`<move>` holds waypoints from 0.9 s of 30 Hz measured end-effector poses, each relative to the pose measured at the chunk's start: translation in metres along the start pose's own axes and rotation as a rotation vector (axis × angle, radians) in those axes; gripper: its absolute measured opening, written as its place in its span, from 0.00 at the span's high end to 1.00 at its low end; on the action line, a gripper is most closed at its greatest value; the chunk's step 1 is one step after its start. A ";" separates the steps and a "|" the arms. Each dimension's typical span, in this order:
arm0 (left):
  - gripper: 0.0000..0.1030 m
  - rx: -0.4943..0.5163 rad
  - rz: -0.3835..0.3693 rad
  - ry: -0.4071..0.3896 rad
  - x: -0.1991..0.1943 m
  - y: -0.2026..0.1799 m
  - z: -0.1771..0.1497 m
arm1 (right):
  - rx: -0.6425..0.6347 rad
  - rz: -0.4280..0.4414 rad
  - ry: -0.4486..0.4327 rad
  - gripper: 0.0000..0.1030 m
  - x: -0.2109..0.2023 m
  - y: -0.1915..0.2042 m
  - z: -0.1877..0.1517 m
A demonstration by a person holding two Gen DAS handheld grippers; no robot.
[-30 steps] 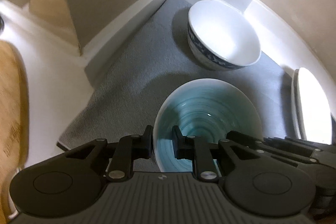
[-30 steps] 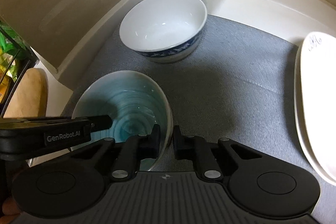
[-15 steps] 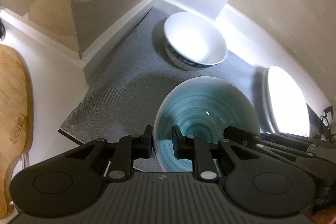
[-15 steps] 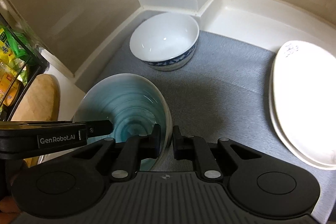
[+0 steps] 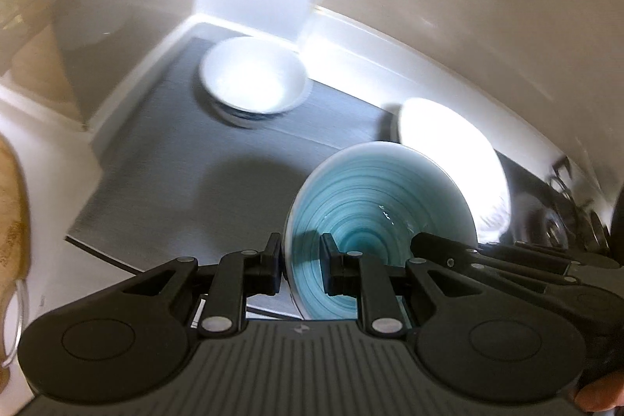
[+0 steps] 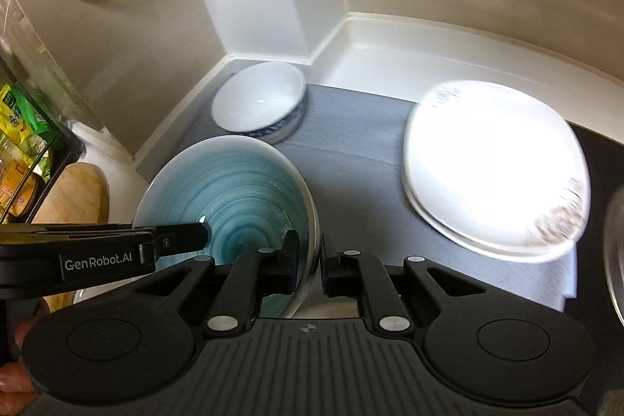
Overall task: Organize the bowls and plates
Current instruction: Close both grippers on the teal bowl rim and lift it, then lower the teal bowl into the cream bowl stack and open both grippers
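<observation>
teal bowl (image 6: 234, 190): glazed in swirly rings, pale rim, tipped a bit, held up off the grey mat | white bowl (image 6: 259, 102): blue pattern outside, sat upright in the back corner | white plates (image 6: 495, 162): stacked on the mat's right side, blown out by glare
</observation>
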State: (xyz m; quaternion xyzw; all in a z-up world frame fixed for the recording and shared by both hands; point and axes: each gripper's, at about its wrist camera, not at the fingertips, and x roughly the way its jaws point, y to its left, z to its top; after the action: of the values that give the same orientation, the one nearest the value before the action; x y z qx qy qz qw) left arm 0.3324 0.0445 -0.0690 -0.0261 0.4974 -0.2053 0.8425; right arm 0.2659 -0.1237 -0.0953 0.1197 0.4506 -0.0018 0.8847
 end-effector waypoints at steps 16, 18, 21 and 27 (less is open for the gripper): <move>0.80 0.154 -0.045 0.147 0.027 -0.054 -0.040 | 0.133 -0.082 0.062 0.88 -0.026 -0.053 -0.061; 0.80 0.159 -0.040 0.158 0.030 -0.054 -0.043 | 0.137 -0.081 0.073 0.88 -0.023 -0.055 -0.064; 0.80 0.167 -0.032 0.165 0.035 -0.054 -0.045 | 0.143 -0.079 0.086 0.89 -0.016 -0.056 -0.067; 0.80 0.178 -0.027 0.186 0.041 -0.056 -0.044 | 0.151 -0.072 0.104 0.89 -0.011 -0.058 -0.069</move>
State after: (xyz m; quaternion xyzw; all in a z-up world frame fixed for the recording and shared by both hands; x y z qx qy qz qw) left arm 0.2943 -0.0144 -0.1114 0.0613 0.5527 -0.2613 0.7890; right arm 0.1980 -0.1660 -0.1381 0.1697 0.4987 -0.0615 0.8478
